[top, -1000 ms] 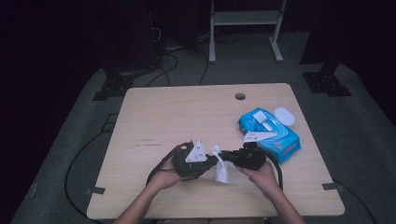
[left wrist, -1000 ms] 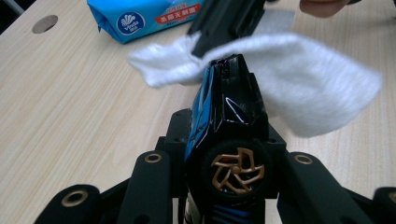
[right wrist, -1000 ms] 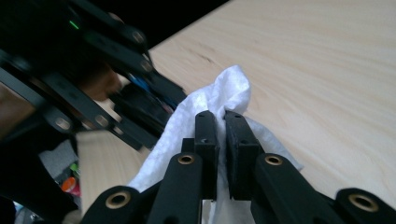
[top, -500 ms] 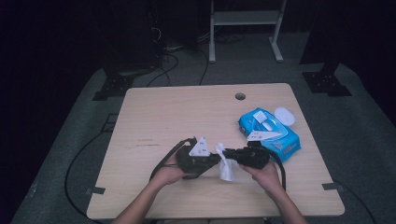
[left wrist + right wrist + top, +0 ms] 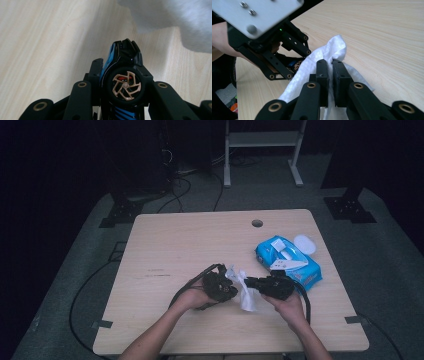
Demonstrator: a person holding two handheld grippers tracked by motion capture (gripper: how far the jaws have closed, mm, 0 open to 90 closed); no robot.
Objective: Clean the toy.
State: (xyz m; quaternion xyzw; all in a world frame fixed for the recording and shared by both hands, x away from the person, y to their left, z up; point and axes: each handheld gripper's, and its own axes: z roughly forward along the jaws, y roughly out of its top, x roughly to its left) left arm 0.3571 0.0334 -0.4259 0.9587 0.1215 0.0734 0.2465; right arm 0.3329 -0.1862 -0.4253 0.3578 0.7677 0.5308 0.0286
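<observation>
A blue wipes pack (image 5: 287,261) is lying on the bench (image 5: 175,240) just behind the right tool (image 5: 250,283), blocking nothing. The left tool (image 5: 125,62) is clamping a toy car (image 5: 123,75) beside the white wipe (image 5: 329,53), which the right tool is pinching over the bench's near middle.

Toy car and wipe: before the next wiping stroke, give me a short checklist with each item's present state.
1. Left gripper shut on the toy car, its gold-spoked wheel facing the camera: ok.
2. Right gripper shut on the white wipe, cloth pinched between the pads: ok.
3. Wipe touching the toy car: cannot tell; in the right gripper view the cloth lies against the left gripper's jaws, but the contact point is hidden.
4. Wipe free of the table: cannot tell; in the high view its lower end hangs near the wood.
5. Blue wipe pack clear of both hands: ok, it lies apart, beyond the right gripper.
</observation>
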